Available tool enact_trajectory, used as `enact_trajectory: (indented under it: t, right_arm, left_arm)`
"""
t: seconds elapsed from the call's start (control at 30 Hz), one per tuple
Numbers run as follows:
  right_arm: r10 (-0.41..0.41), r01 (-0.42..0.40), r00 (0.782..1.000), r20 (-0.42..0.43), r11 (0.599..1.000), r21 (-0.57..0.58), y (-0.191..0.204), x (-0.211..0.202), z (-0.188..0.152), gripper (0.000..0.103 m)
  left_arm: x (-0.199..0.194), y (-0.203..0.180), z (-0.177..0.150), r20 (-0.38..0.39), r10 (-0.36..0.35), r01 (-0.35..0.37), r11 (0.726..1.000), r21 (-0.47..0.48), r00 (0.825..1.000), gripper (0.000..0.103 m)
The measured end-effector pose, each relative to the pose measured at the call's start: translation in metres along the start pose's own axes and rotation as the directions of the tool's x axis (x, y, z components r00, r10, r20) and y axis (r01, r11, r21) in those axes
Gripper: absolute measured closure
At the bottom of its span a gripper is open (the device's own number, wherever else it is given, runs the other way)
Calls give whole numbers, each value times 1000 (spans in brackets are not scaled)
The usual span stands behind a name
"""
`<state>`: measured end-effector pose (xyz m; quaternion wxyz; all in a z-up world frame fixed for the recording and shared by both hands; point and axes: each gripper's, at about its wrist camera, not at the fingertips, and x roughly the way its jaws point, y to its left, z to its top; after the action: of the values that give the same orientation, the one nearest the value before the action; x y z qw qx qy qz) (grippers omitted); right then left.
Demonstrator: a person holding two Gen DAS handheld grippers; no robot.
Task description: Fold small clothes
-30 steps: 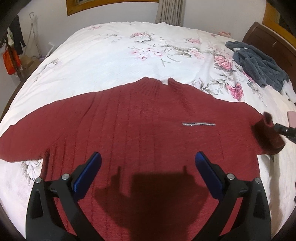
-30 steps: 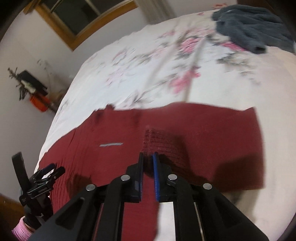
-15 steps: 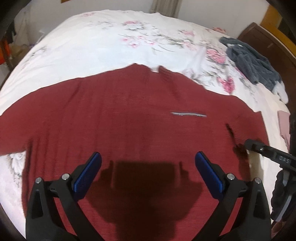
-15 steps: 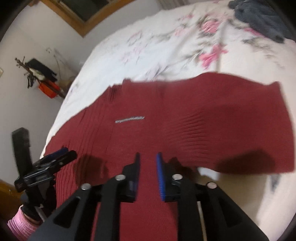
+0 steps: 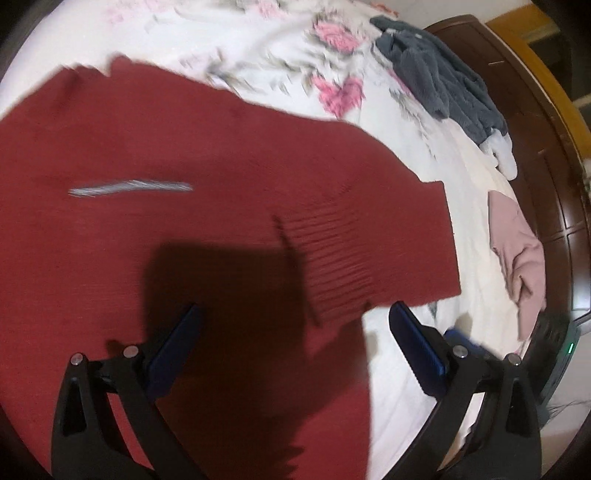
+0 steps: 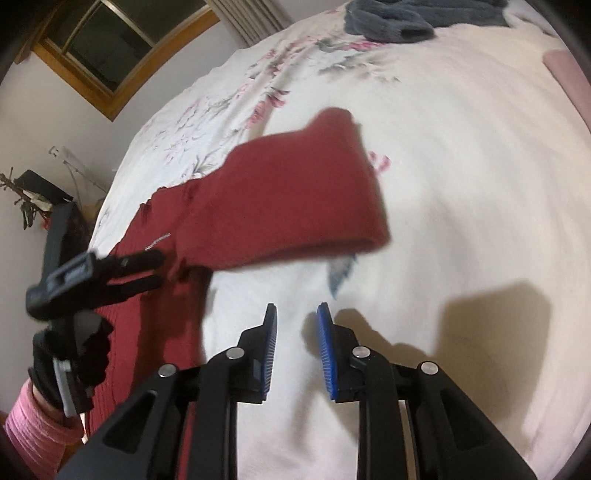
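A dark red knit sweater (image 5: 129, 229) lies flat on the flowered bed sheet (image 5: 258, 59). Its right sleeve (image 5: 354, 236) is folded inward, the ribbed cuff resting on the body. My left gripper (image 5: 295, 343) hovers wide open over the sweater's right side, just below that cuff, holding nothing. In the right wrist view the sleeve (image 6: 295, 199) lies ahead of my right gripper (image 6: 298, 343), which is a little open over bare sheet with nothing between its pads. The left gripper (image 6: 147, 271) shows there at the left, held by a black-gloved hand with a pink cuff.
A dark grey fleece garment (image 5: 443, 74) lies at the far right of the bed, also in the right wrist view (image 6: 388, 22). A folded pink garment (image 5: 517, 251) sits by the dark wooden headboard (image 5: 546, 147). A window (image 6: 110, 48) is in the far wall.
The right gripper opened and let go of the sleeve cuff, then drew back over bare sheet. The sleeve now lies folded inward. The left gripper swung right toward the sleeve.
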<state>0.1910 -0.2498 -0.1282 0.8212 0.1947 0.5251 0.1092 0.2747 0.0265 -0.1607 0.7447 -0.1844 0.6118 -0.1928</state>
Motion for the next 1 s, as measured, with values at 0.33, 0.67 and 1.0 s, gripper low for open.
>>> enact_trajectory:
  t: [0.33, 0.67, 1.0]
  right_arm:
    - [6, -6, 999, 33, 1000, -1, -1, 0, -4, 79]
    - [0, 0, 999, 44, 1000, -16, 13, -5, 3, 74]
    - [65, -65, 998, 27, 998, 8, 46, 17, 24, 56]
  left_arm:
    - [13, -25, 10, 2, -16, 16, 1000, -12, 1000, 80]
    - [-67, -2, -3, 184, -111, 114, 994, -7, 977, 93]
    - [-143, 79, -4, 287, -13, 32, 998, -62, 958, 93]
